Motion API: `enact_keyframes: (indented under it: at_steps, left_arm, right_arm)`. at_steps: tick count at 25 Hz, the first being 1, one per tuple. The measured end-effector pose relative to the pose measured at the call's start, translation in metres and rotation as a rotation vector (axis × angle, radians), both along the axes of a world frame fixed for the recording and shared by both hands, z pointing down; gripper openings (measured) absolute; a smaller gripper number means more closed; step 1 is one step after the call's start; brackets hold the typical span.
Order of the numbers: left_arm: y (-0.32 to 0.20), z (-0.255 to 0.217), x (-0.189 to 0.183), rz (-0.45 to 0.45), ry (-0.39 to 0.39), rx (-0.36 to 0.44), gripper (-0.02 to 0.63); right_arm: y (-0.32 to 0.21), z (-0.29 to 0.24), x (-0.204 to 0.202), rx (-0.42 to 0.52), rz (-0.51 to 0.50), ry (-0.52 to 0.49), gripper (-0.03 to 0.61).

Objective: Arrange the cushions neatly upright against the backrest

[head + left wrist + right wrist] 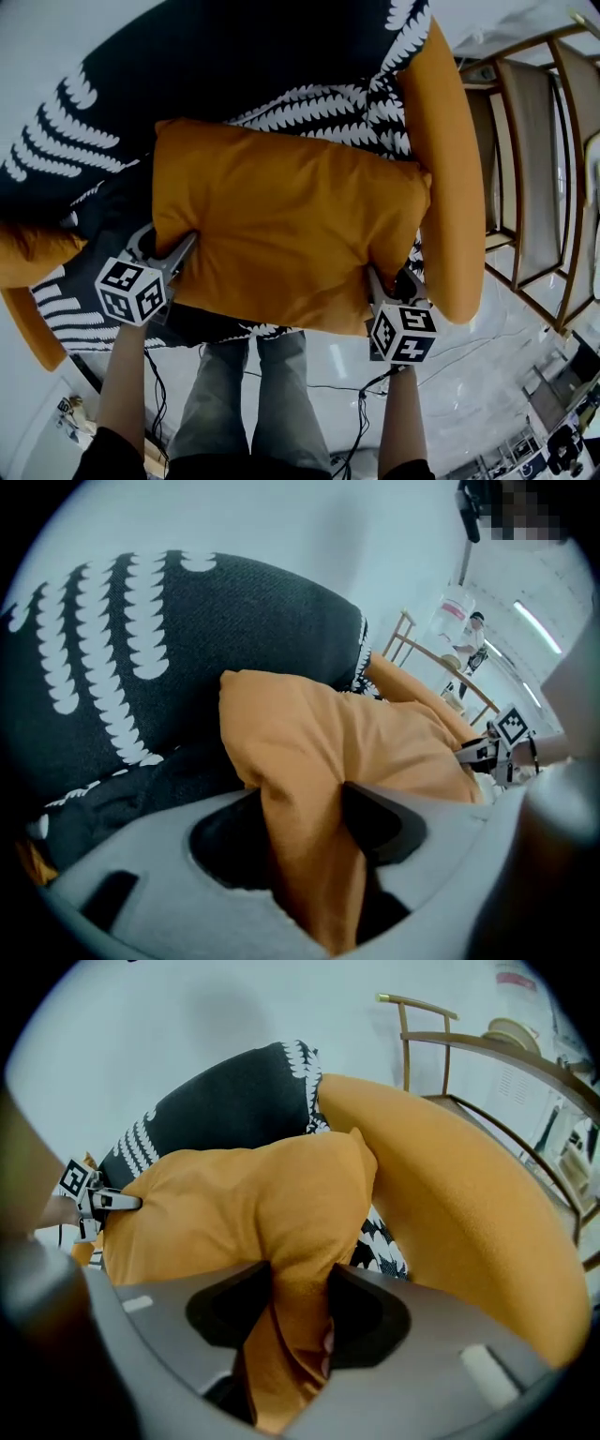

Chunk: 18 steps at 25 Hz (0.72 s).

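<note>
Gripping the orange cushion (281,225) by its two near corners: left gripper (305,822) clamped narrow on a bunched fold at the left corner, right gripper (300,1302) pinched the same way on a fold at the right corner, fabric squeezed between the pads on both sides. Lying across the patterned seat (66,309), far edge toward the black-and-white backrest (187,66), right side close to the orange armrest (450,169), apparently not yet upright. Judged as the start of the lift-and-stand step. Next, most likely: raise both corners together, tip the cushion up and settle it flat against the backrest, with level grips to avoid twisting it or slipping off the soft folds. At the far left, another orange shape (28,253), cushion or armrest, impossible to tell. No basket, box or other container in view; only a wooden rack (525,169) beside the sofa, contents too unclear to name.
</note>
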<state>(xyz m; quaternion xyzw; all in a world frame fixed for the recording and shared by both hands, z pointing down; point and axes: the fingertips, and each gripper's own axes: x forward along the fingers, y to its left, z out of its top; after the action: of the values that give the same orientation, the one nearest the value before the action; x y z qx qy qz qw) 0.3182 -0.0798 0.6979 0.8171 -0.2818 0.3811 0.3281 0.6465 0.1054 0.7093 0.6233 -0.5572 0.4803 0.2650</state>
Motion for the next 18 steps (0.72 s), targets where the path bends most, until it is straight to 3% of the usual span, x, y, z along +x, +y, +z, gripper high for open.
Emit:
enact_keyframes:
  at_steps: [6, 18]
  left_arm:
    - [0.008, -0.022, -0.001, 0.009, 0.0, 0.1, 0.164]
    - [0.008, -0.097, -0.065, -0.197, 0.059, 0.221, 0.153]
  right_arm:
    - [-0.007, -0.025, -0.005, 0.047, -0.058, 0.093, 0.165]
    - [-0.082, -0.109, -0.039, 0.254, -0.223, 0.211, 0.158]
